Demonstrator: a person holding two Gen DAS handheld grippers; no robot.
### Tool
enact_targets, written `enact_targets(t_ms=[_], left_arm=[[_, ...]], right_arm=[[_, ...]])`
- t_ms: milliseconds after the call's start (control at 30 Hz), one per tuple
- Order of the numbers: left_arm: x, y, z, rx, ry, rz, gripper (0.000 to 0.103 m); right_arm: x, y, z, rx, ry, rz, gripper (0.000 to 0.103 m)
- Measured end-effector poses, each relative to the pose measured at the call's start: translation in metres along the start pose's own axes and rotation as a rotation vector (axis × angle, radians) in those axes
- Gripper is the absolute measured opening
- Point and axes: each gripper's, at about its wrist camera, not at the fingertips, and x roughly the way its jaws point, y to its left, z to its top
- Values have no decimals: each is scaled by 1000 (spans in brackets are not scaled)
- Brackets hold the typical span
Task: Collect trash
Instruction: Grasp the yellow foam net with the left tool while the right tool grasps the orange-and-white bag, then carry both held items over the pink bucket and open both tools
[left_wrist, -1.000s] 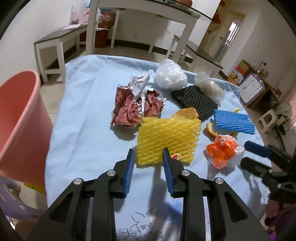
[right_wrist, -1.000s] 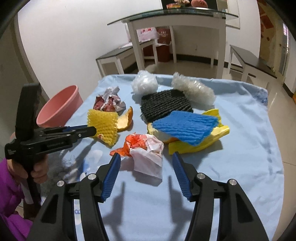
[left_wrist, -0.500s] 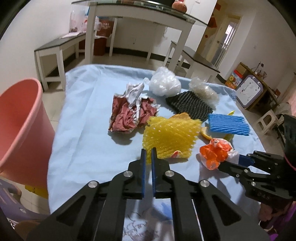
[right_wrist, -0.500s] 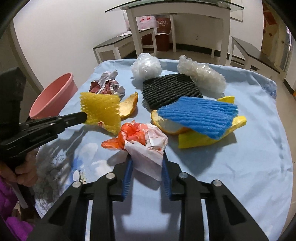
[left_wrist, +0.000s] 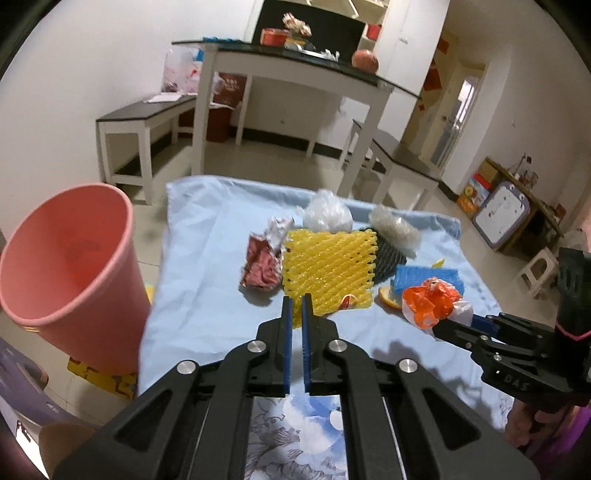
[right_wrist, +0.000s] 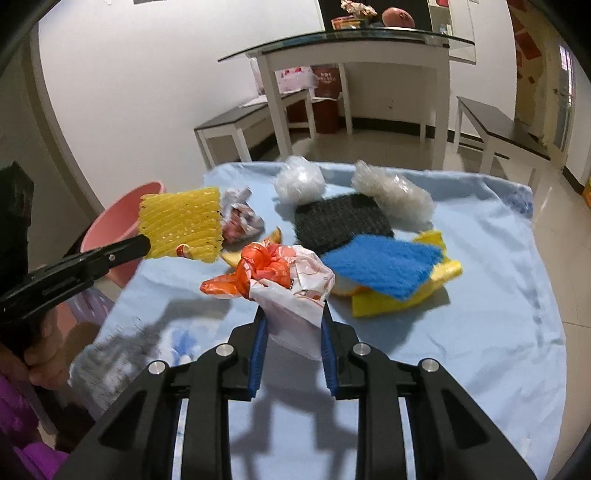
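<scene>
My left gripper (left_wrist: 297, 308) is shut on the lower edge of a yellow foam net (left_wrist: 328, 269) and holds it up above the blue cloth; the net also shows in the right wrist view (right_wrist: 183, 227). My right gripper (right_wrist: 291, 332) is shut on a crumpled white and orange plastic bag (right_wrist: 291, 288), lifted off the cloth; the bag also shows in the left wrist view (left_wrist: 432, 302). A pink bin (left_wrist: 62, 273) stands on the floor left of the table.
On the blue cloth (right_wrist: 480, 314) lie a crumpled red-silver wrapper (left_wrist: 262, 258), a white plastic ball (right_wrist: 299, 181), a clear bag (right_wrist: 393, 195), a black net (right_wrist: 341, 221), a blue net (right_wrist: 384, 262) on yellow peels, and an orange peel (left_wrist: 391, 297).
Both grippers closed, the left on the yellow net and the right on the white and orange bag. Both then rose, lifting their items off the cloth.
</scene>
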Motion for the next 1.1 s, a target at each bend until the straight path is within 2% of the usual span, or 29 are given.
enact_targets(t_ms=[133, 300, 767, 967, 1100], left_arm=[[-17, 4, 7, -10, -47, 30, 4], [-36, 17, 17, -33, -109, 105, 4], [-79, 87, 30, -101, -227, 351, 4], [-84, 132, 24, -190, -216, 406, 4], [-80, 156, 19, -232, -191, 430, 4]], right_arm=[[-4, 18, 20, -21, -48, 47, 25], [2, 53, 50, -87, -95, 92, 25], [51, 147, 107, -156, -85, 210, 25], [75, 187, 120, -199, -62, 252, 25], [102, 214, 124, -225, -16, 279, 25]])
